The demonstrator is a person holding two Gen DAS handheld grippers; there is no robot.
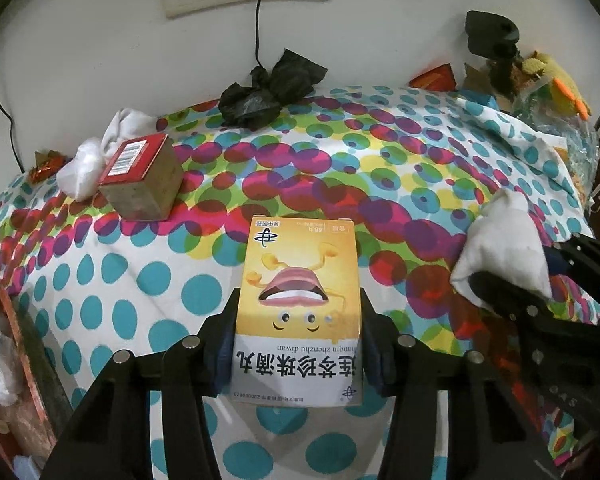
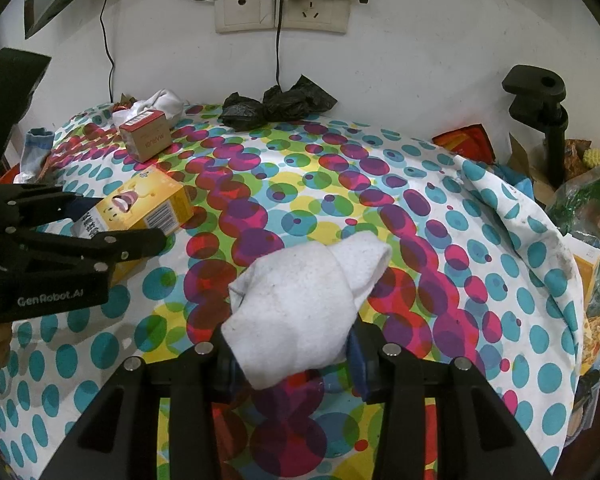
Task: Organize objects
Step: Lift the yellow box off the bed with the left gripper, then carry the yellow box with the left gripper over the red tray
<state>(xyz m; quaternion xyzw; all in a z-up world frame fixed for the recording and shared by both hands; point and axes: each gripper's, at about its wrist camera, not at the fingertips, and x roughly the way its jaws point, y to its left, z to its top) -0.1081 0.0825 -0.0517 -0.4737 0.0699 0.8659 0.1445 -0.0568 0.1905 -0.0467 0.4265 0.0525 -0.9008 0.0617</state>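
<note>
Left gripper (image 1: 300, 320): jaws closed on the yellow box (image 1: 300, 304), one on each long side; the box's far end rests on the dotted cloth (image 1: 380, 168).
Right gripper (image 2: 296, 344): jaws clamped on a white sock (image 2: 300, 300), which sticks out forward over the cloth.
Red box (image 1: 140, 176): stands on the cloth, beyond and left of the yellow box, apart from it.
Black bag (image 1: 268, 92): crumpled at the cloth's far edge, by the wall.
Containers: none discernible.

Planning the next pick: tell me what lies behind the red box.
Behind the red box lie crumpled white cloths and a red-orange wrapper, against the wall. The box covers their lower parts; anything beneath them stays unseen.
</note>
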